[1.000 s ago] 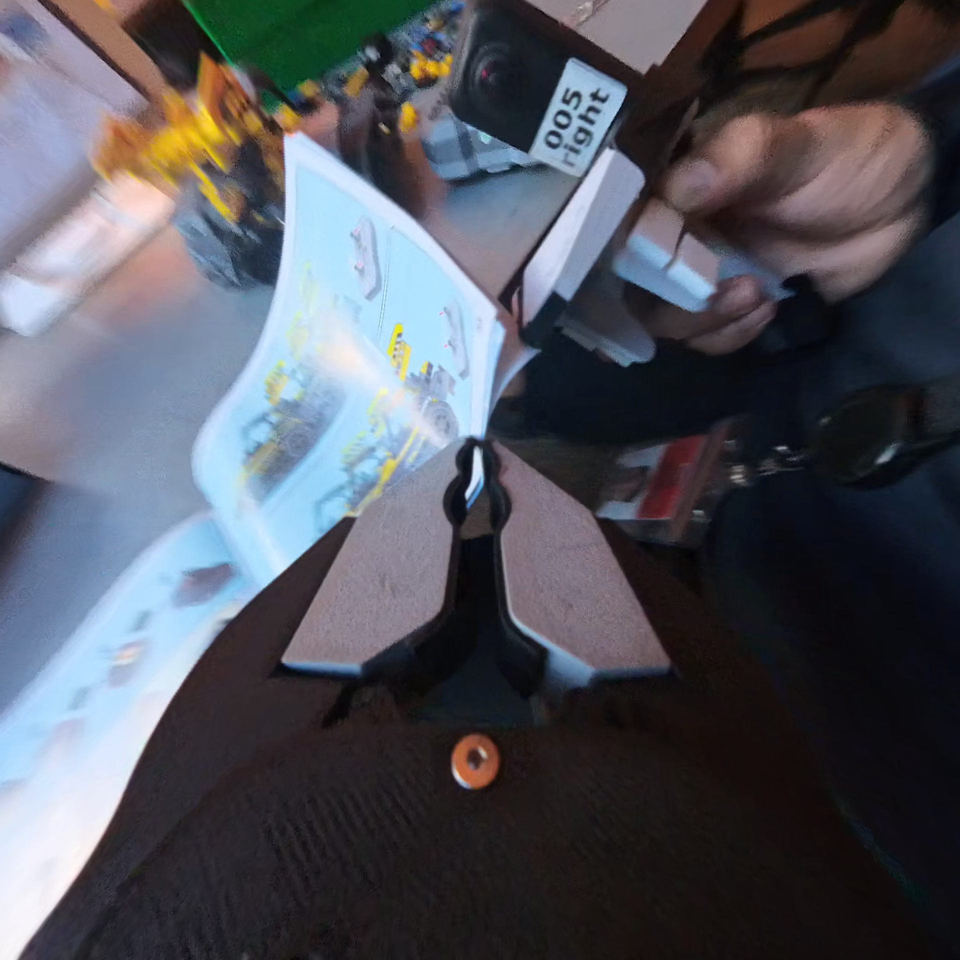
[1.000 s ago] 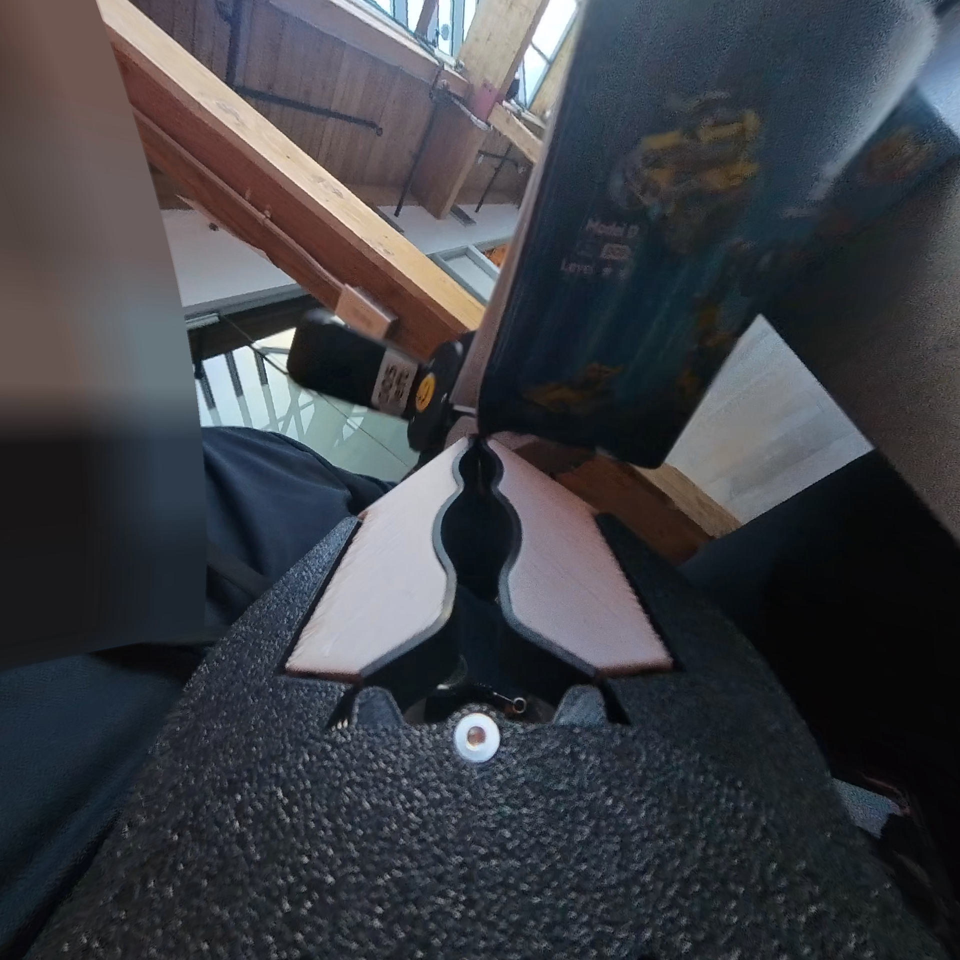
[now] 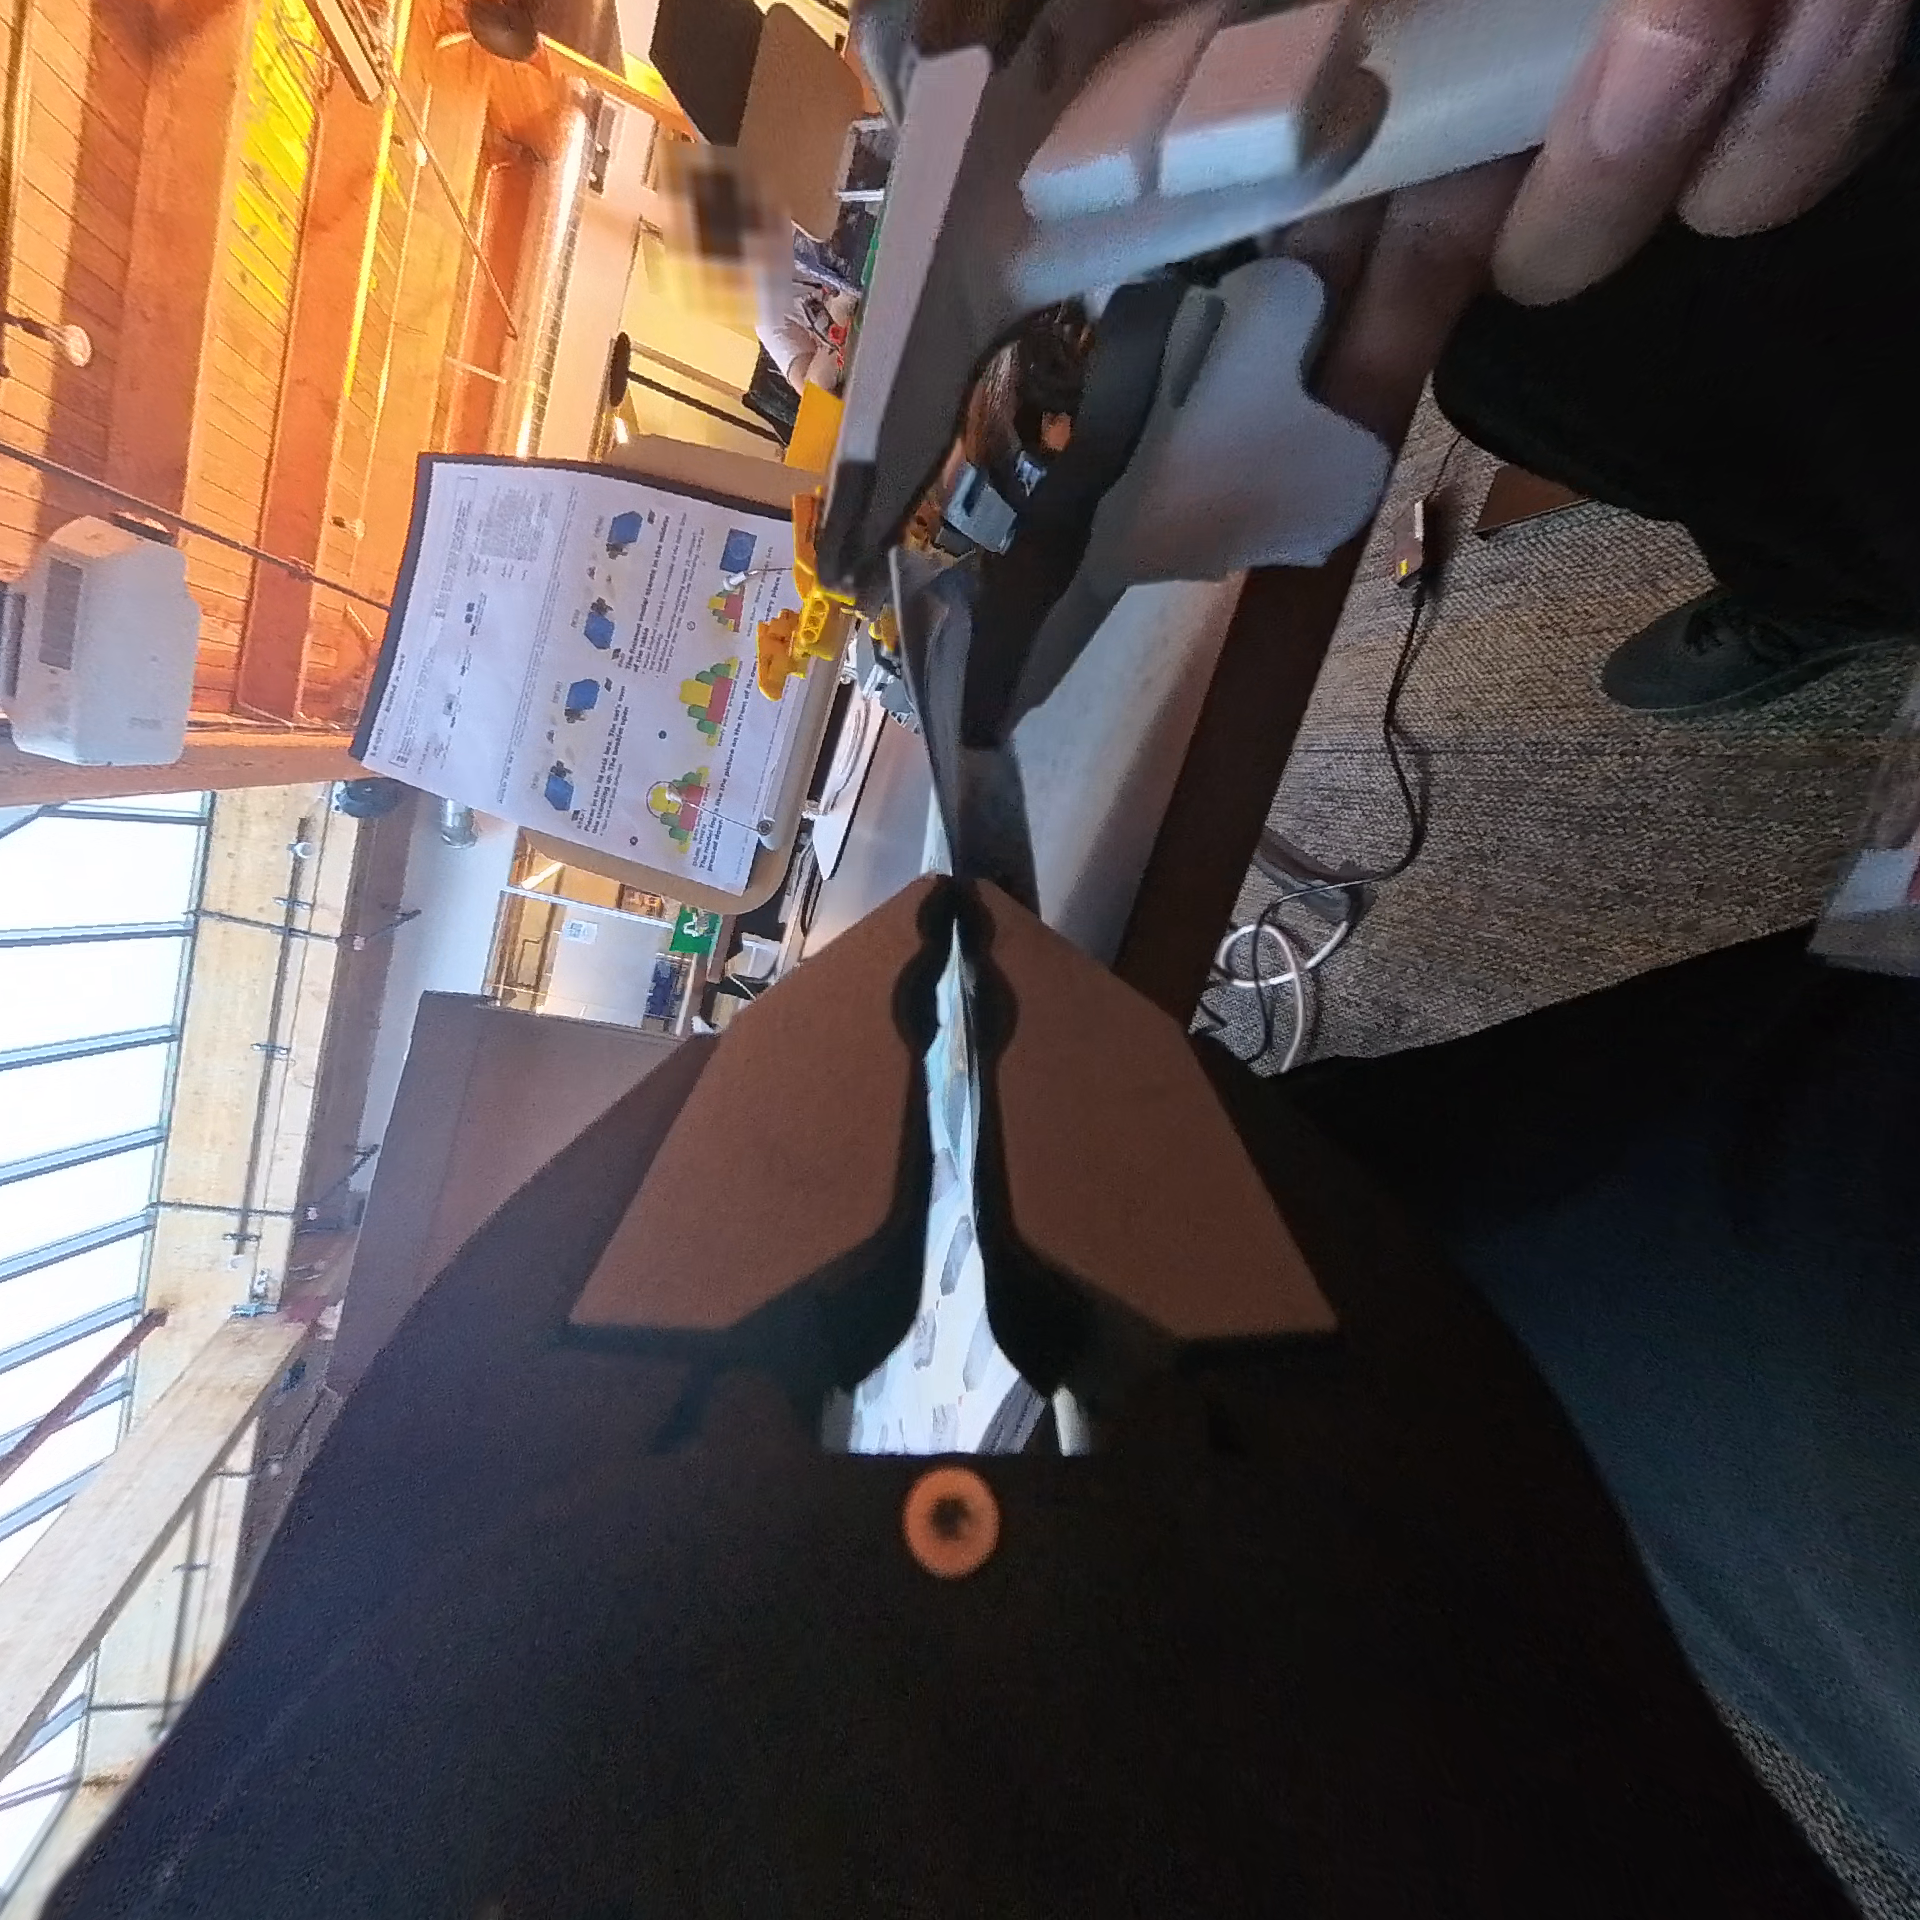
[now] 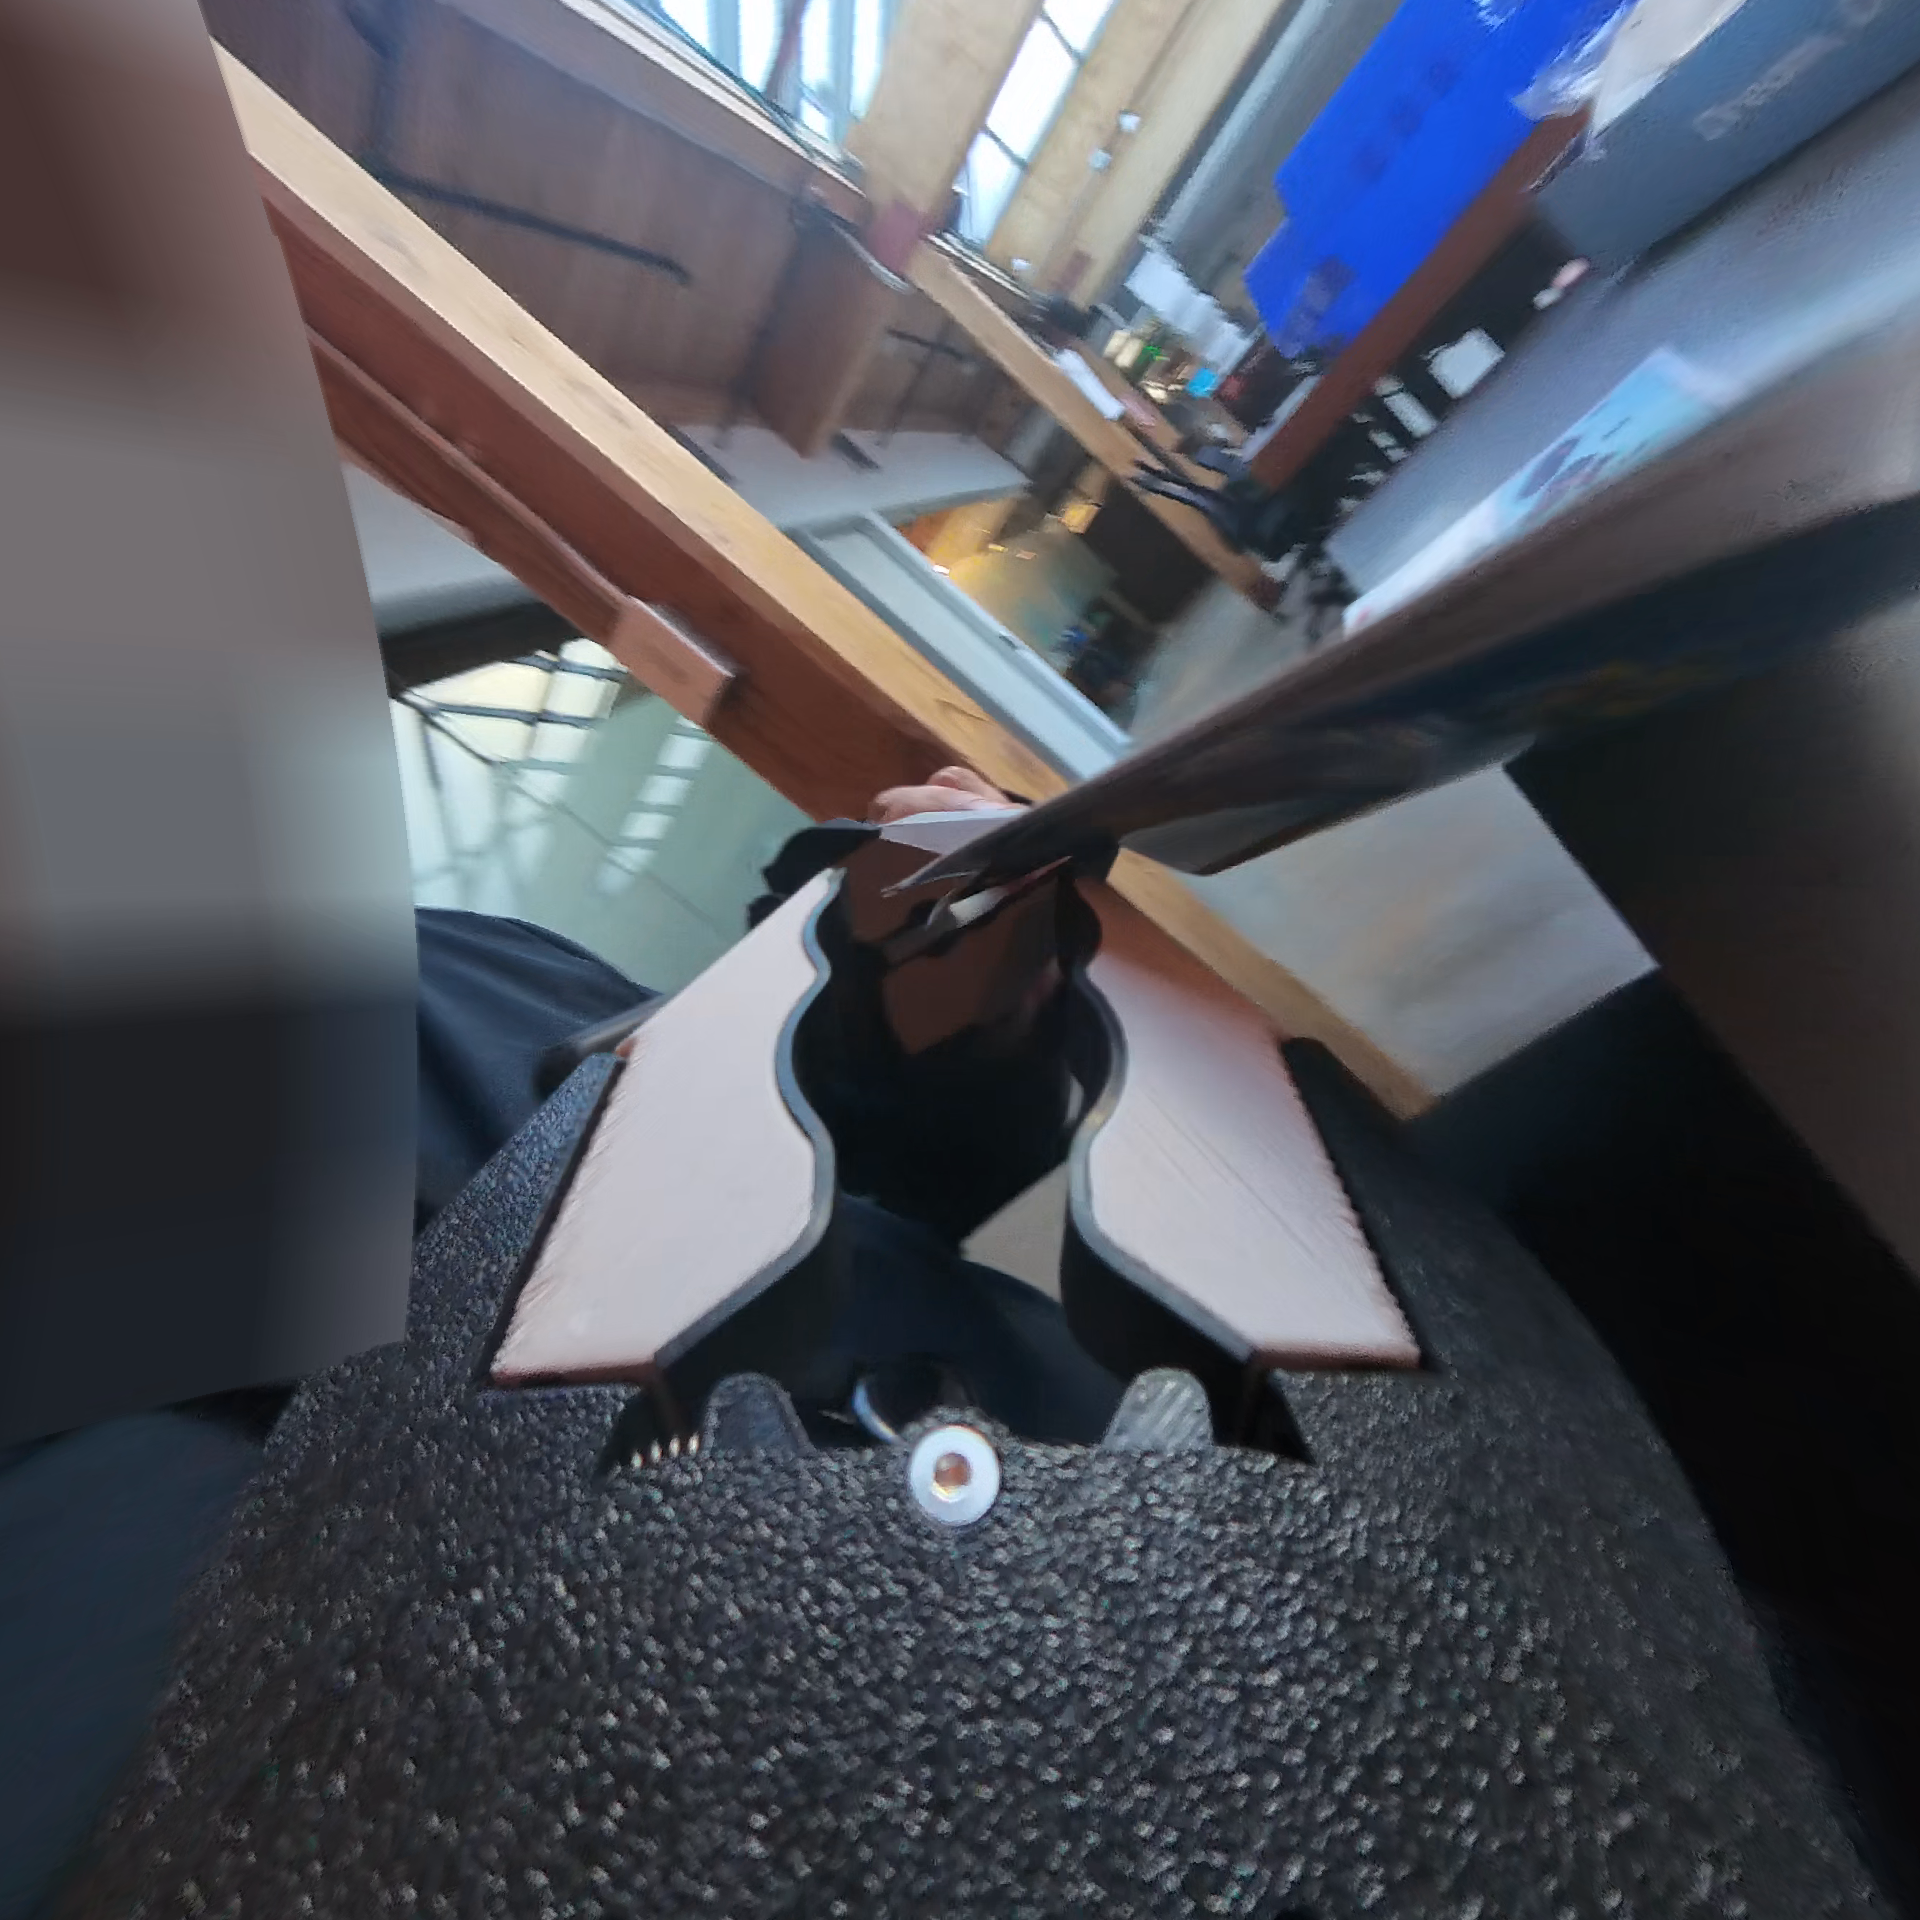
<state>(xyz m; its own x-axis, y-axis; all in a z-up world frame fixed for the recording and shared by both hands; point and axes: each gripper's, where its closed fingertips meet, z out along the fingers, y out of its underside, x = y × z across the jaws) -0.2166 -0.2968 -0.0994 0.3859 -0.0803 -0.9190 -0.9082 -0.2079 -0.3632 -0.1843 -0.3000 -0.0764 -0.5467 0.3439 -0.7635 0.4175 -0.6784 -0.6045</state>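
A printed instruction sheet [image 3: 592, 665] bears text and pictures.

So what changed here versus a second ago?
The right gripper opened and let go of the booklet, which now shows edge-on rather than cover-on. The left wrist view swung from the tabletop toward the room and a standing instruction sheet. The left gripper stays shut on the booklet's pages.

Grey table [image 3: 1101, 717] under yellow brick model [image 3: 800, 623]
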